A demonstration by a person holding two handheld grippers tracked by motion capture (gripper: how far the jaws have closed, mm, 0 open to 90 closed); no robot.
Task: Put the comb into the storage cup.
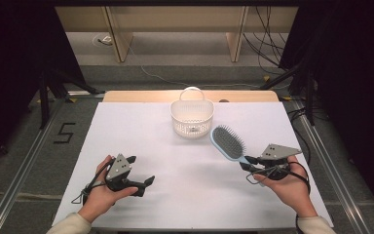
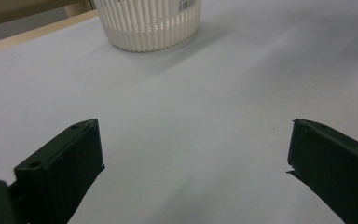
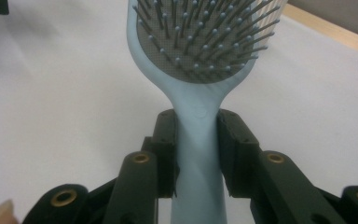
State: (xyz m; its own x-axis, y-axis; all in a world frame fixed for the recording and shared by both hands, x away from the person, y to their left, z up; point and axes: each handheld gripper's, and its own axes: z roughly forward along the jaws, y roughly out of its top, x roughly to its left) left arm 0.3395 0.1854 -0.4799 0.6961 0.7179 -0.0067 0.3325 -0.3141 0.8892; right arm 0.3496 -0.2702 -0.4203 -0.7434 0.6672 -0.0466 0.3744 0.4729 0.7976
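Observation:
A light blue hairbrush (image 1: 227, 142) with grey bristles is held by its handle in my right gripper (image 1: 250, 163), bristles up, head pointing toward the basket. Seen from the right gripper view, both jaws press on the hairbrush (image 3: 200, 60) handle, with the right gripper (image 3: 196, 135) shut on it. A white slatted basket (image 1: 192, 117) with a handle stands at the far middle of the table. My left gripper (image 1: 141, 170) rests open at the near left, nothing between its jaws. In the left gripper view the left gripper (image 2: 193, 154) faces the basket (image 2: 149, 28) across bare table.
The white tabletop (image 1: 141, 126) has a wooden strip along its far edge. A small dark item lies inside the basket. Beyond the table are wooden furniture legs, cables on the floor and dark stands at both sides.

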